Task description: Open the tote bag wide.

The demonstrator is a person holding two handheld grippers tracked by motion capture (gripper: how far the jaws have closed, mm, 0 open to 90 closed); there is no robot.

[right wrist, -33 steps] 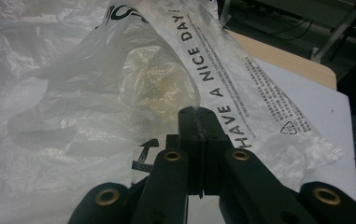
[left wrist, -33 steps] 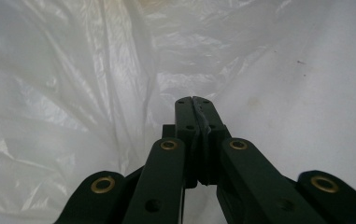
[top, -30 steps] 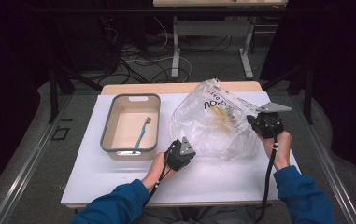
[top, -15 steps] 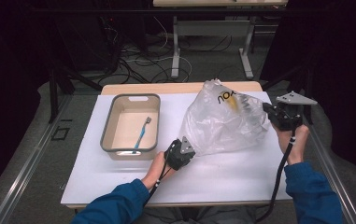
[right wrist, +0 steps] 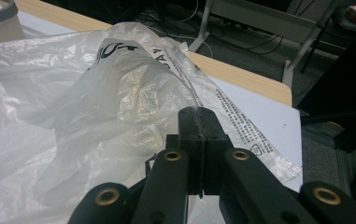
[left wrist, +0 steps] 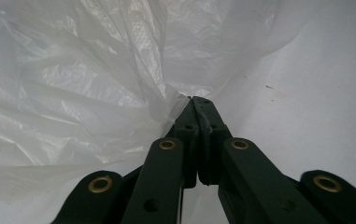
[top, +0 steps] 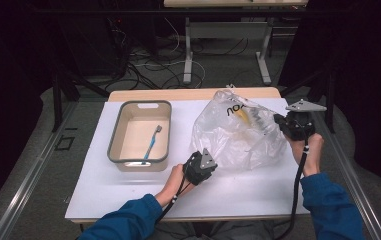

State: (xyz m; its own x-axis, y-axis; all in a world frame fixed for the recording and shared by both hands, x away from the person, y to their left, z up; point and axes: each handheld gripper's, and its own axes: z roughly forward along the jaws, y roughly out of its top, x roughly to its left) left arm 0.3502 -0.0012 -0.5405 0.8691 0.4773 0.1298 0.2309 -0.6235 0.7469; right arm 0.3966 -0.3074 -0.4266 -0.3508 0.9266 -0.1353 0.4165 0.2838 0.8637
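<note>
Tub [top: 164, 131] left of bag [top: 238, 137] – toothbrush [top: 151, 143] inside, maybe flat

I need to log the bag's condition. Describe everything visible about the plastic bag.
The plastic bag is thin, clear and crinkled, with black printed lettering near its top and something yellowish inside. It stands puffed up on the white table, right of the tray. The left gripper pinches its near edge; the right gripper pinches its far right edge.
</note>
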